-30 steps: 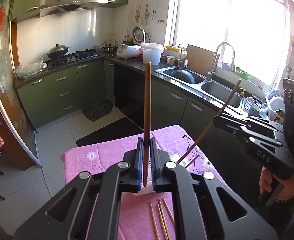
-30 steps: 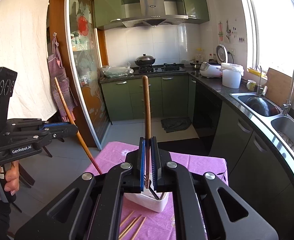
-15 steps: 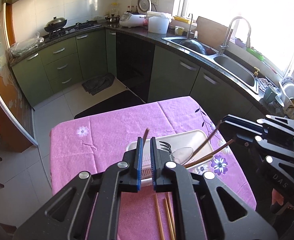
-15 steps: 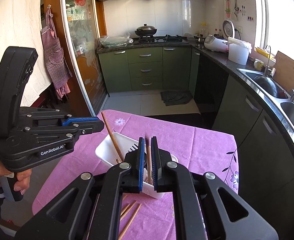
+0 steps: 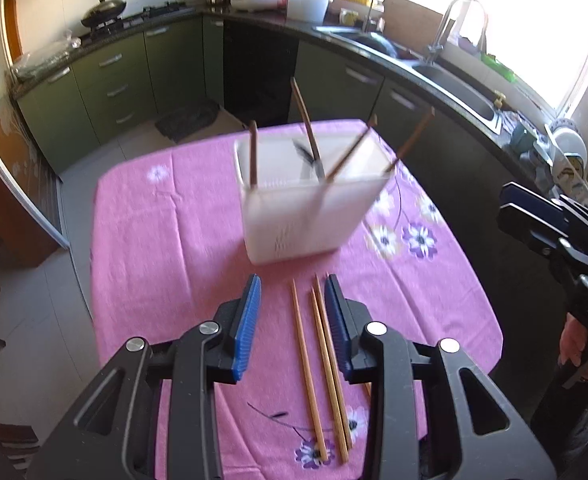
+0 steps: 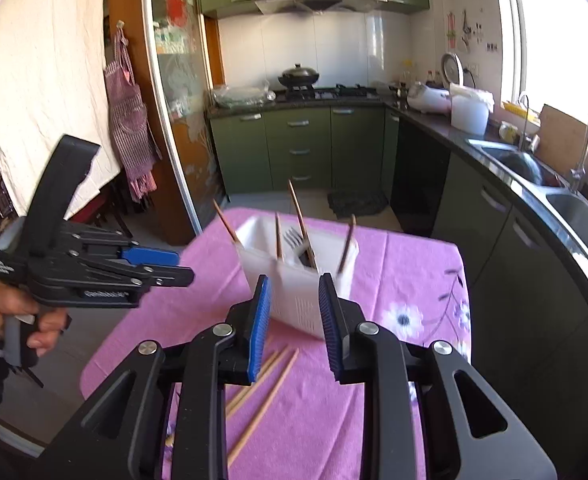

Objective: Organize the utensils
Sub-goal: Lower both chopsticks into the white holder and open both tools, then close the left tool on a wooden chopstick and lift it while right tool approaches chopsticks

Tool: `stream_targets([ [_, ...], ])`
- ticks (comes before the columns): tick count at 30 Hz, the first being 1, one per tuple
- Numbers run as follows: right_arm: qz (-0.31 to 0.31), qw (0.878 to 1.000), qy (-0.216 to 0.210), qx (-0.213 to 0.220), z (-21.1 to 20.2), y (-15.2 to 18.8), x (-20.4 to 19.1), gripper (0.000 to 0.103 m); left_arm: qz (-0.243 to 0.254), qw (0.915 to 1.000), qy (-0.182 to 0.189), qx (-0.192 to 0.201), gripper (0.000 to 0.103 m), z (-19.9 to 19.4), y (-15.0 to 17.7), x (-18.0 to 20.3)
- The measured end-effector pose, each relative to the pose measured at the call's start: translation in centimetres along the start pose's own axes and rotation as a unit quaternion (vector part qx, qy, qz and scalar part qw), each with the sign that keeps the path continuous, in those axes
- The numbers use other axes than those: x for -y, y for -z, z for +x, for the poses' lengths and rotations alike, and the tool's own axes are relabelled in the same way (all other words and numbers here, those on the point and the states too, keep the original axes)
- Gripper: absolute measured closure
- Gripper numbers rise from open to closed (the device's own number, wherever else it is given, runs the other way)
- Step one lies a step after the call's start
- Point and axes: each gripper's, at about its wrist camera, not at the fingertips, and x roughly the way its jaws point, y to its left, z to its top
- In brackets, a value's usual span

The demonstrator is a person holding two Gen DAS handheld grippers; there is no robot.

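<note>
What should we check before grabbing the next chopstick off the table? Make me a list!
1. Left gripper empty, jaws apart after just opening: ok.
2. Right gripper empty, jaws apart after just opening: ok.
3. Loose chopsticks lie flat on the pink tablecloth, in line with the left gripper's jaws: ok.
4. White holder stands upright, dropped chopsticks leaning inside: ok.
5. Only one chopstick lined up for grabbing: not ok, three lie close together.
6. Exact number of loose chopsticks on the table: cannot tell.

left wrist: steeply down | right wrist: shallower | shared: white caddy, seemingly near
</note>
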Motion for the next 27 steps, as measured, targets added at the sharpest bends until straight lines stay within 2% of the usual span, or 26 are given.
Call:
stream_targets([
  [5,0.029,0.996,0.023,-0.082,5.5,7.7,2.0,0.078,-0.018,0.9971,0.013,-0.073,0.071,5.7,4.0,0.3],
  [8,0.049,0.993,0.017,-0.103,7.1,10.6,2.7,0.077,-0.022,0.9939,0.004,-0.108,0.072,8.7,5.0,0.8],
  [10,0.063,0.993,0.011,-0.103,7.5,11.3,3.4,0.077,-0.022,0.9924,-0.006,-0.121,0.072,10.2,5.1,1.3],
  [12,0.07,0.992,0.01,-0.102,7.6,11.9,3.8,0.071,-0.02,0.991,-0.012,-0.132,0.075,11.3,5.0,1.5],
  [17,0.083,0.991,0.006,-0.102,7.7,12.3,4.7,0.071,-0.011,0.987,-0.047,-0.153,0.091,13.8,4.6,2.1],
  [27,0.098,0.99,-0.007,-0.099,7.4,12.8,5.3,0.071,-0.004,0.9815,-0.08,-0.174,0.092,16.4,4.4,3.2],
])
